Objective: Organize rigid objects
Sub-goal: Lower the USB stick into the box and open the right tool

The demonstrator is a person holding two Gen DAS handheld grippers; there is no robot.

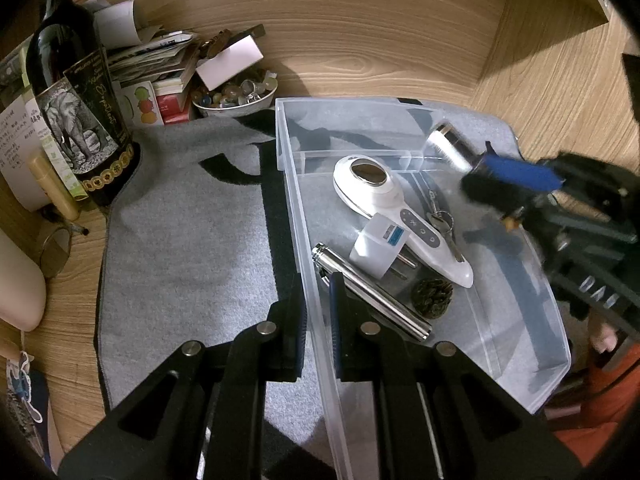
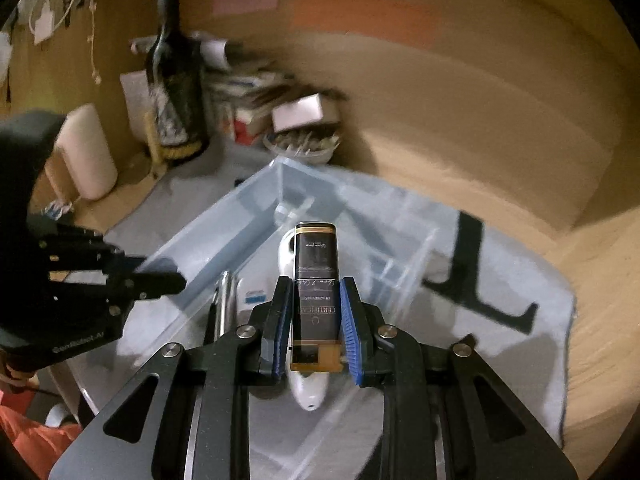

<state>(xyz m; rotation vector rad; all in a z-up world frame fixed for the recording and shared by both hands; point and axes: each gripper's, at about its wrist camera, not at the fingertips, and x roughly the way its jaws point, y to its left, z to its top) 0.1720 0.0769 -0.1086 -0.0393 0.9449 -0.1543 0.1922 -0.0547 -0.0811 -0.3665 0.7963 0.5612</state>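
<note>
A wooden desk fills the scene, and a grey towel lies across it, probably as padding under the clear plastic bin that sits on its right half. Against the far left wall a dark wine bottle stands upright beside a stack of papers and a small bowl of trinkets, all well clear of my work. Inside the bin lie the things already sorted: a white handheld device, a silver metal tube at the near left, a white plug between them, keys, and a dark round lump I cannot identify. My left gripper is closed on the bin's near left wall, one finger inside and one outside, which I judge steadies the bin. My right gripper is clamped on a slim black and gold tin, held lengthwise and hovering above the bin's contents, apparently to be set down there.
</note>
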